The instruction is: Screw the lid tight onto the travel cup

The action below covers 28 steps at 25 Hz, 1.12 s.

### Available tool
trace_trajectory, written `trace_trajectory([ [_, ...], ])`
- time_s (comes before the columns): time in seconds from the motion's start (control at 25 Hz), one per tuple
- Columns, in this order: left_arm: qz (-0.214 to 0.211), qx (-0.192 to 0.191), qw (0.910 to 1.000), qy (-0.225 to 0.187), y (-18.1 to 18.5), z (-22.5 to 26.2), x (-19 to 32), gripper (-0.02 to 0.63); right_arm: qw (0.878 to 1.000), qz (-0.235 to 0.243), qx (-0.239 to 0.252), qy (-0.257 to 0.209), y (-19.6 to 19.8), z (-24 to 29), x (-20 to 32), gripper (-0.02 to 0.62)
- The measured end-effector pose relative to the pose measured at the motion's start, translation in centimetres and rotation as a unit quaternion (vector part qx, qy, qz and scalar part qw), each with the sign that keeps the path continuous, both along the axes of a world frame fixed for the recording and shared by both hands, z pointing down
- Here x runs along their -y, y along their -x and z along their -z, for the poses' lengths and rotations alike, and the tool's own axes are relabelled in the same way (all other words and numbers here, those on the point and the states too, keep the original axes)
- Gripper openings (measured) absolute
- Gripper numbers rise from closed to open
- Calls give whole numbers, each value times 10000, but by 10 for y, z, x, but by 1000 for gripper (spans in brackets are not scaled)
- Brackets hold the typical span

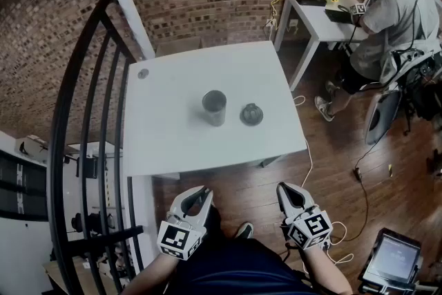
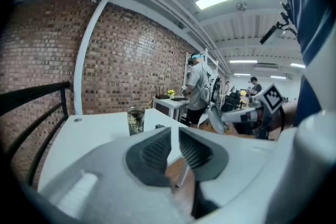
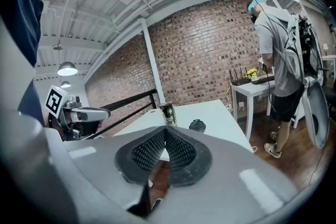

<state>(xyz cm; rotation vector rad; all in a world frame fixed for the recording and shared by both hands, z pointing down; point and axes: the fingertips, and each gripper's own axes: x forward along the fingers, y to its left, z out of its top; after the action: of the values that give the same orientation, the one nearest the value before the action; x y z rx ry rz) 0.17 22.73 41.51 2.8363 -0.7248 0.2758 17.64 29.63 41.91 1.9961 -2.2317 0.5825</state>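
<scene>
The travel cup [image 1: 214,108] stands uncapped mid-bench [image 1: 179,141], with the lid [image 1: 251,114] lying just to its right. The left gripper [image 1: 198,195] and right gripper [image 1: 289,195] hang near, short of the bench, jaws clenched on nothing, likely poised before reaching.

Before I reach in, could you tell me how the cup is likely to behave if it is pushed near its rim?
The cup stands upright and is taller than wide, so a high push would probably tip it. The table looks smooth, so a low push may slide it. Its wall looks hard and glossy, likely stiff but somewhat slippery.
</scene>
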Motion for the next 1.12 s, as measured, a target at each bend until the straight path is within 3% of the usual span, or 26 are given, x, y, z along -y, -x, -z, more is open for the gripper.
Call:
trace_trajectory([
  [0.2,115,290,9988,375,42,-34,57,66,9991,-395,107,-92,-3,-16,59,11],
  [0.52,-484,449,9959,615,18,-42,147,126,9951,-882,-189,393,-41,1,144,11],
  [0.8,-79,1052,9915,764,-15,-44,163,140,9968,-211,-283,714,-67,-20,175,11],
  [0.92,27,1194,9909,616,-44,-39,183,140,9971,75,-322,692,-85,-25,210,11],
  [1.08,334,1314,9871,852,-50,-69,190,164,9936,362,-276,1039,-80,-70,234,16],
  [1.12,416,1355,9859,892,-51,-74,188,181,9916,484,-274,1168,-78,-82,235,48],
])
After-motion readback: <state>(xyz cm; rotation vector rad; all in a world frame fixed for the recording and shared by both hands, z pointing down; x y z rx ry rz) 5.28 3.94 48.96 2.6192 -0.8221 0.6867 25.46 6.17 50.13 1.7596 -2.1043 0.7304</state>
